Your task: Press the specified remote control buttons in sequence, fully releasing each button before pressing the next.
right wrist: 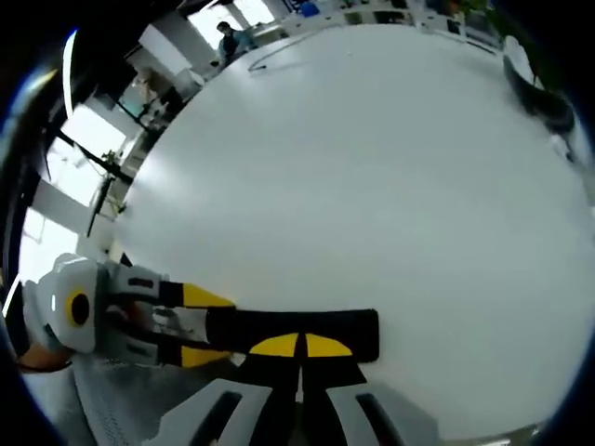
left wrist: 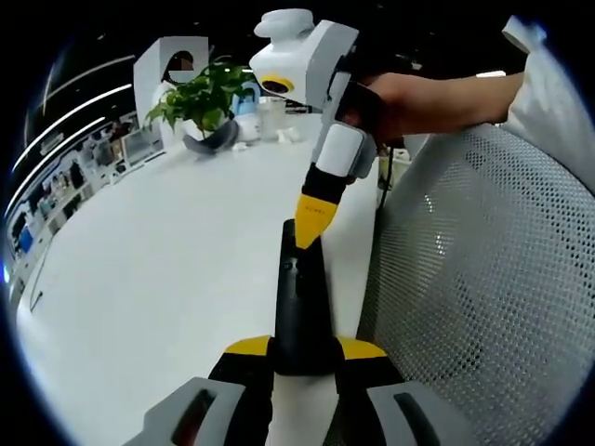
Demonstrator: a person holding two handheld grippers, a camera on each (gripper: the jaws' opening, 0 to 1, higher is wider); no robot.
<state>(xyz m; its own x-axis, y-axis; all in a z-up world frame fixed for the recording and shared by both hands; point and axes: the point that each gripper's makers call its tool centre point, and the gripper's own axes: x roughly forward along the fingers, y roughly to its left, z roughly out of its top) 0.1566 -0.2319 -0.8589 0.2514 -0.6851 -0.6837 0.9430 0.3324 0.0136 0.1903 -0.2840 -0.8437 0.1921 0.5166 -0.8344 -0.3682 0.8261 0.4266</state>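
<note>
Pressing a button: left gripper (left wrist: 299, 358) clamped on the black remote (left wrist: 299, 297) above the white table (left wrist: 167, 279); right gripper (left wrist: 311, 228), jaws together, tip on it. Next, probably lifting fully clear.

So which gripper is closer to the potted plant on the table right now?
Right. In the left gripper view, the right gripper tips onto the remote's far half, toward the potted plant; the left gripper clamps the remote's near end.
</note>
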